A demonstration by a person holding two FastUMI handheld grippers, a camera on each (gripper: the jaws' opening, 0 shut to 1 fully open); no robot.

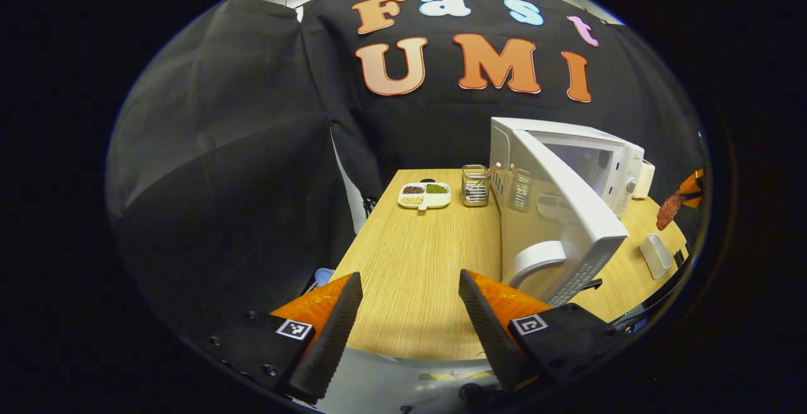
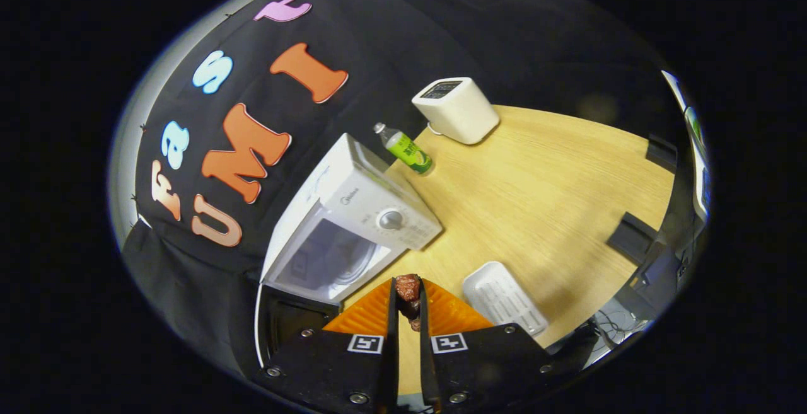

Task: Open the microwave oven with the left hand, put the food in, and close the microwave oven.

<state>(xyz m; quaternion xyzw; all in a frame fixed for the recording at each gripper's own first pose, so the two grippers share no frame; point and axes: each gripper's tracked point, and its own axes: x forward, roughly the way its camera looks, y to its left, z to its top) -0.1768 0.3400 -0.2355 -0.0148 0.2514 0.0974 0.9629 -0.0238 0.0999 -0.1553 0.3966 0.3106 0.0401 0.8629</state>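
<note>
Left gripper view, left to right with the microwave (image 1: 567, 168) as landmark: the left gripper (image 1: 410, 313) sits low over the near edge of the wooden table (image 1: 416, 256), fingers spread wide, nothing between them. Well left of the microwave, toward the back of the table, a white divided tray (image 1: 424, 195) holds beans and grains; a clear holder (image 1: 475, 184) with utensils stands between that tray and the microwave, just beside its side wall. The microwave door (image 1: 555, 218) is swung open toward the camera, curved handle (image 1: 533, 259) at its near end, cavity exposed behind it. Right of the microwave a flat white tray (image 1: 656, 255) lies on the table, and above it the right gripper (image 1: 678, 203) shows at the edge, carrying the reddish-brown food. Right gripper view: the microwave (image 2: 353, 225) stands left of centre, door open, dial on its front panel. The right gripper (image 2: 408, 304) is pinched on the food (image 2: 408, 288), a dark reddish chunk, held in front of the microwave. Behind the microwave, a green bottle (image 2: 408, 149) and a white box-shaped appliance (image 2: 455, 110). The white tray (image 2: 504, 297) lies right of the gripper.
</note>
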